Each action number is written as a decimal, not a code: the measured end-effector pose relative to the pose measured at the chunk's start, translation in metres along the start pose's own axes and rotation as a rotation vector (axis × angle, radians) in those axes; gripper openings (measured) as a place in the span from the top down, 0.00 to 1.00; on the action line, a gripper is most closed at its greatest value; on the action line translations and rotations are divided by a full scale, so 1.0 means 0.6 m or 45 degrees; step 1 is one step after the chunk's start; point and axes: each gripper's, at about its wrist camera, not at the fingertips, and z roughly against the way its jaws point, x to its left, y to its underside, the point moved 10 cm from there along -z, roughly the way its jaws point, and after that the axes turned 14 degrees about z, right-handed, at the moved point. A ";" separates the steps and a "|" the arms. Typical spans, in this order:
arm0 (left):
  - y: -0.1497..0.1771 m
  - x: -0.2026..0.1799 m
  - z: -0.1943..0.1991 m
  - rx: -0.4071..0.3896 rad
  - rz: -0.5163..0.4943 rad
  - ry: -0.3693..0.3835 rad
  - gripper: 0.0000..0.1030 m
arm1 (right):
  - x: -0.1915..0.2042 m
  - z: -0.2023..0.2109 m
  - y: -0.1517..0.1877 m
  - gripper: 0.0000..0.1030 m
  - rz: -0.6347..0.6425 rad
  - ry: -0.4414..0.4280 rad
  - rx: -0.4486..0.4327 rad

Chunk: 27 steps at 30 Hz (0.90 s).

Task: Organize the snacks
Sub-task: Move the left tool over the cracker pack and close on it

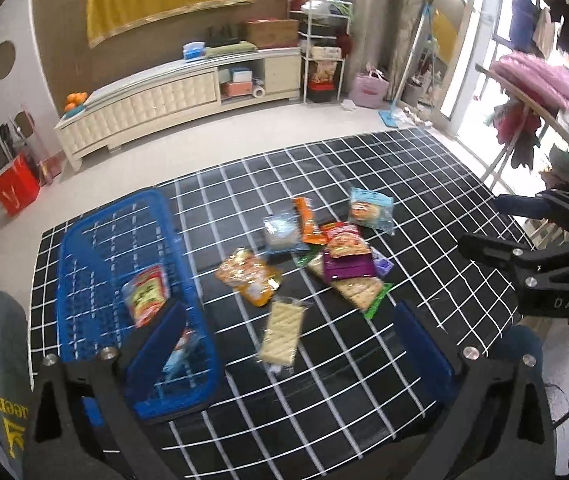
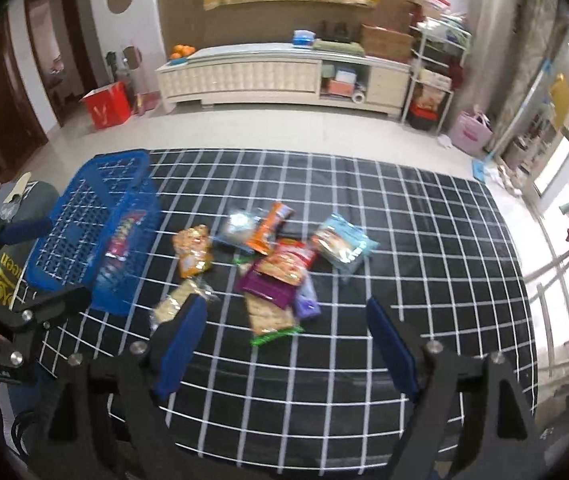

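Left wrist view: left hand-held gripper (image 1: 284,352) gapes wide, empty; the cracker pack (image 1: 282,330) lies just ahead between its fingers, long axis pointing away.

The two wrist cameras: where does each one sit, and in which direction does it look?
Left wrist: on the left claw, looking down over the basket and snacks; its open blue fingers frame the view, the right claw shows at the right edge.
Right wrist: on the right claw, looking down at the snacks; the left claw shows at the left edge.
Shared: the basket, snacks and checked cloth.
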 end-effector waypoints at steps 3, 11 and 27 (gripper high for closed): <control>-0.002 -0.026 -0.026 0.014 -0.012 -0.014 0.01 | -0.033 -0.009 0.024 0.17 -0.030 -0.003 0.011; 0.049 -0.058 -0.136 0.165 -0.047 -0.074 0.01 | -0.074 -0.070 0.088 0.15 -0.072 -0.028 0.078; 0.114 -0.018 -0.257 0.261 -0.257 -0.327 0.01 | -0.032 -0.194 0.156 0.15 -0.110 -0.142 0.178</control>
